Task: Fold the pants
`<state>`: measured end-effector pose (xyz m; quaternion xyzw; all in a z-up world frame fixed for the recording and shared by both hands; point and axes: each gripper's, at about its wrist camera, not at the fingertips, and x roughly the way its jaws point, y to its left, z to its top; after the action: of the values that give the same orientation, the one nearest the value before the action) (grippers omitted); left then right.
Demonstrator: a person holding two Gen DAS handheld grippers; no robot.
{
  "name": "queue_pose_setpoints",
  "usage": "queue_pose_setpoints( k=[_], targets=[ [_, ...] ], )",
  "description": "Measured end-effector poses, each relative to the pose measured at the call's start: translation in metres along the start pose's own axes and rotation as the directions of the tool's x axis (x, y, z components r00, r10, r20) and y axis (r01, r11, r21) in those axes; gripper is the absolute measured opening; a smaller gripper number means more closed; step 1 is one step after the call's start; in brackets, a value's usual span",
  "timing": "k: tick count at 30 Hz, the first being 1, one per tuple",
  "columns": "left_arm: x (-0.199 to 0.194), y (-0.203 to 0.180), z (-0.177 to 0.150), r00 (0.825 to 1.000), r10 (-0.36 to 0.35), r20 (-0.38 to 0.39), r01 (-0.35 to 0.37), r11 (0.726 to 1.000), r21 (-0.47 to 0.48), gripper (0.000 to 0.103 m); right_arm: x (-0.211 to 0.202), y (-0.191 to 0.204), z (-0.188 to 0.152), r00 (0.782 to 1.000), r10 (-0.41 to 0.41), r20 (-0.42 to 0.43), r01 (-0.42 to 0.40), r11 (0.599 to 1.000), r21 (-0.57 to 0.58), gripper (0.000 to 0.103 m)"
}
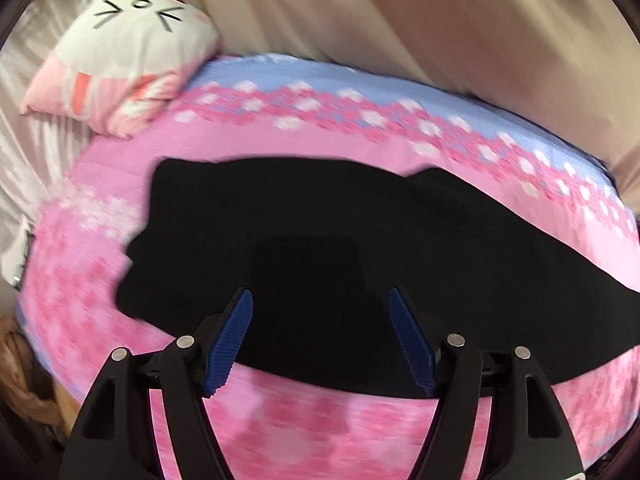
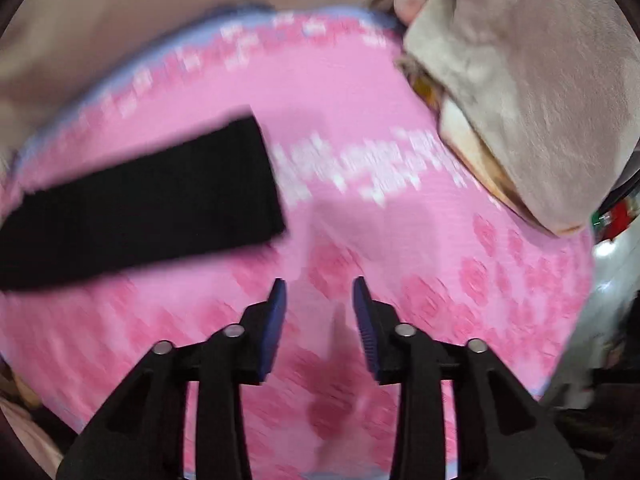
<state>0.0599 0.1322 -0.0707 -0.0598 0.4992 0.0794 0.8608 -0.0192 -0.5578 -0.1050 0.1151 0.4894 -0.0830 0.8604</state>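
**Black pants laid lengthwise on the bed, folding barely begun**

The black pants (image 1: 352,248) lie flat on the pink flowered bedspread (image 1: 320,420), stretched from the waist end near the cartoon-face pillow (image 1: 128,60) toward the far right, where they narrow. In the right wrist view the same garment shows as a single dark band ending in a straight hem (image 2: 160,208), which suggests the two legs are already laid one over the other; that is a judgement from the outline, since no seam or layer edge can be made out in the black cloth. If so, the lengthwise fold is done and the crosswise folds, bringing hem toward waist, are left.

The left gripper (image 1: 320,300) hovers over the near edge of the pants at their wide part, its blue pads (image 1: 230,344) spread wide with nothing between them. The right gripper (image 2: 319,292) hangs over bare bedspread, near the hem but apart from it, its jaws also parted and empty.

Much is hard to read. Both views are smeared by motion blur, the right one more so. The black fabric swallows all detail: waistband, pockets and creases cannot be told apart. A faintly darker square patch on the pants ahead of the left gripper may be a shadow. The leg's far end runs to the right edge of the left view. A beige blanket (image 2: 540,100) is heaped at the bed's corner, and beige fabric (image 1: 400,20) rises behind the bed.
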Motion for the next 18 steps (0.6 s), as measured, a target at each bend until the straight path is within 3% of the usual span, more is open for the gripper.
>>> queue_pose_setpoints(
  k=[2, 4, 7, 9, 11, 13, 15, 16, 18],
  targets=[
    [0.005, -0.025, -0.006, 1.0, -0.016, -0.018, 0.016, 1.0, 0.004, 0.068, 0.0, 0.011, 0.022, 0.998, 0.024, 0.06, -0.025, 1.0, 0.016, 0.084],
    [0.009, -0.045, -0.008, 0.999, -0.021, -0.03, 0.021, 1.0, 0.018, 0.068, 0.011, 0.023, 0.044, 0.995, 0.046, 0.094, -0.045, 0.999, -0.005, 0.082],
    [0.011, -0.08, -0.014, 0.999, -0.025, -0.045, 0.027, 0.998, 0.064, 0.068, 0.05, 0.037, 0.076, 0.997, 0.064, 0.047, -0.064, 0.998, 0.006, 0.062],
    [0.013, -0.097, -0.019, 0.998, -0.021, -0.055, 0.027, 0.995, 0.1, 0.069, 0.079, 0.055, 0.088, 0.998, 0.054, -0.018, -0.055, 0.996, -0.074, 0.017],
    [0.015, -0.105, -0.023, 0.998, 0.012, -0.067, -0.003, 0.992, 0.127, 0.069, 0.097, 0.059, 0.093, 0.999, 0.024, -0.034, -0.029, 0.99, -0.136, 0.02],
    [0.018, -0.102, -0.026, 0.996, 0.067, -0.065, -0.057, 0.987, 0.148, 0.069, 0.097, 0.048, 0.101, 0.998, 0.044, -0.047, -0.047, 0.997, -0.054, 0.022],
    [0.018, -0.082, -0.027, 0.991, 0.121, -0.061, -0.113, 0.986, 0.126, 0.069, 0.067, 0.061, 0.101, 0.998, -0.055, 0.03, 0.057, 0.997, -0.047, 0.023],
    [0.018, -0.07, -0.028, 0.989, 0.136, -0.063, -0.128, 0.986, 0.108, 0.069, 0.049, 0.075, 0.098, 0.994, -0.067, 0.092, 0.074, 0.995, -0.069, 0.024],
    [0.02, -0.039, -0.027, 0.984, 0.168, -0.063, -0.165, 0.985, 0.052, 0.07, 0.02, 0.122, 0.096, 0.988, 0.057, 0.145, -0.037, 0.99, -0.137, 0.024]
  ],
)
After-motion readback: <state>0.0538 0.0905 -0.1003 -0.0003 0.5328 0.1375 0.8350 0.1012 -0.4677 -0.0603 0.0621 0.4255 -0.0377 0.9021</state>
